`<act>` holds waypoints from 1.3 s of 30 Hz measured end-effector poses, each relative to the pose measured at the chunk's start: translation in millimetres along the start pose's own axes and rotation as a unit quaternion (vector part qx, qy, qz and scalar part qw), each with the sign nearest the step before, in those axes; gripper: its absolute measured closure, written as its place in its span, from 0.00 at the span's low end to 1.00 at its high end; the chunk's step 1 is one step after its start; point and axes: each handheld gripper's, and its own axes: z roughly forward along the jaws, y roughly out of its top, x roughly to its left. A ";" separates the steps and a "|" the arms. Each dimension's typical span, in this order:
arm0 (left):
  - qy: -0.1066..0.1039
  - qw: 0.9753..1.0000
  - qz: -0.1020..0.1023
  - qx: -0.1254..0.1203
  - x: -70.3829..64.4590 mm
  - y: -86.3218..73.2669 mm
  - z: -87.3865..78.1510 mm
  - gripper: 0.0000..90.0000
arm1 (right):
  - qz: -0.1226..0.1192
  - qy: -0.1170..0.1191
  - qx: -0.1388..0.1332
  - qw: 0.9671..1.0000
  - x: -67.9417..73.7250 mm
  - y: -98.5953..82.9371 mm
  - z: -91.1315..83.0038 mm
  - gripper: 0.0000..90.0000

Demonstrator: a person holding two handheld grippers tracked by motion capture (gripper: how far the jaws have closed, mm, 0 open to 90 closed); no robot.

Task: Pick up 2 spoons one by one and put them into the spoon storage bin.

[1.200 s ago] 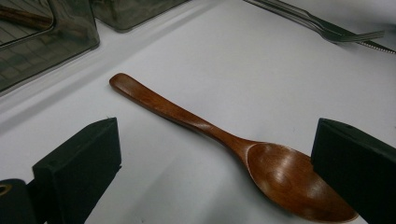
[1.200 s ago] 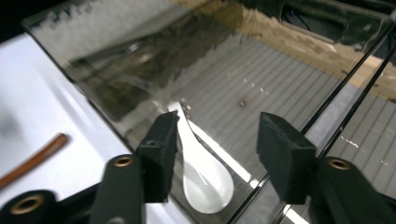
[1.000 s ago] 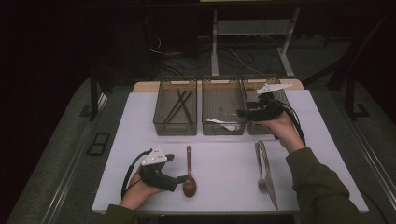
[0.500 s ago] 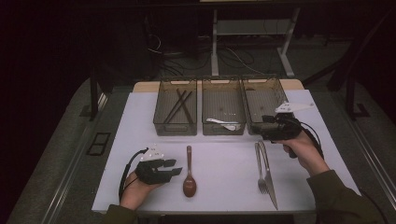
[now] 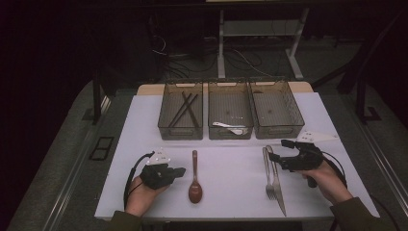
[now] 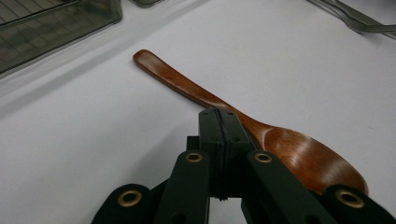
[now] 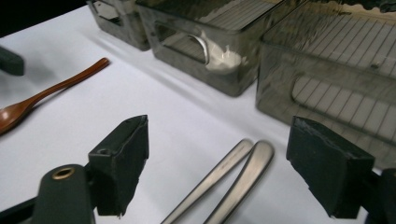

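A brown wooden spoon (image 5: 195,175) lies on the white table, bowl toward the person. My left gripper (image 5: 182,170) rests just left of it, jaws shut on nothing; in the left gripper view the shut tips (image 6: 219,114) sit right in front of the spoon's neck (image 6: 173,81). A metal fork (image 5: 268,168) and knife (image 5: 277,180) lie side by side at the right. My right gripper (image 5: 278,150) hovers open just right of their handles (image 7: 233,177), which lie between its spread jaws (image 7: 224,149).
Three clear bins stand in a row at the back: the left one (image 5: 180,129) holds dark chopsticks (image 5: 185,109), the middle one (image 5: 230,132) a white spoon (image 7: 224,58), and the right one (image 5: 279,130) is nearest my right gripper.
The right gripper has come back from over the right bin, toward the person, down to the fork and knife. The left gripper has barely shifted beside the wooden spoon.
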 end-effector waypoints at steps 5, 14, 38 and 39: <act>0.011 1.000 -0.003 0.001 4.3 4.7 5.7 0.98 | 0.000 0.004 -0.011 1.000 4.7 -15.7 -5.4 0.21; 0.031 0.999 -0.004 0.013 17.7 16.5 23.4 0.98 | -0.003 0.011 -0.005 1.000 13.1 -34.2 -14.3 0.21; 0.061 0.997 0.001 0.039 28.5 50.1 76.1 0.98 | -0.022 0.009 0.008 1.000 16.5 -38.5 -11.4 0.21; 0.055 0.998 0.003 0.039 26.3 51.5 78.2 0.98 | -0.021 0.009 0.008 1.000 16.5 -38.5 -11.4 0.21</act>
